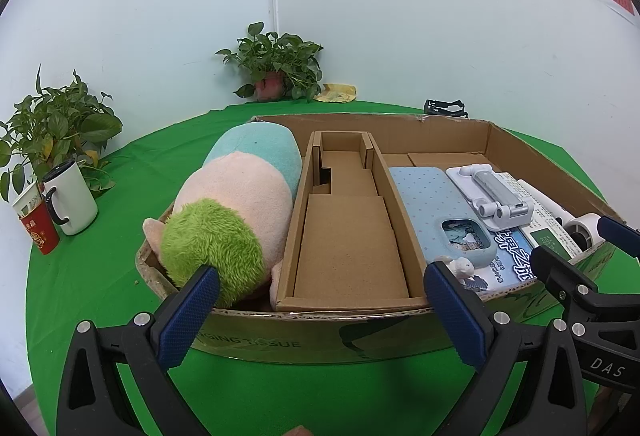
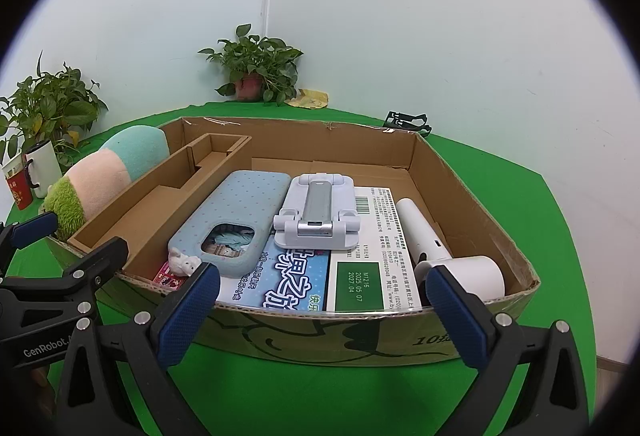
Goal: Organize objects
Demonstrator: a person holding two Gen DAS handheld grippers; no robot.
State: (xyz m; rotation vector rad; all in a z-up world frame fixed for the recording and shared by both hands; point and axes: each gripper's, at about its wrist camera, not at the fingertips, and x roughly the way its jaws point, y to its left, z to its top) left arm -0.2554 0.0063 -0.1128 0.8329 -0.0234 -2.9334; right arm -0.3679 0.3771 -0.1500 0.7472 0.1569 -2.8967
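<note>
resting in one cardboard box point(image 2: 472, 172): one plush toy point(image 1: 236, 204) (left compartment), one phone case point(image 2: 236, 216)

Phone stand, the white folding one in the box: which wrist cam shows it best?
Right wrist. The phone stand sits near frame centre there, whole, hinge end facing the camera, lying on the printed cartons beside the blue phone case. Left wrist shows it off to the right, smaller and skewed by the fisheye, but unblocked.
</note>
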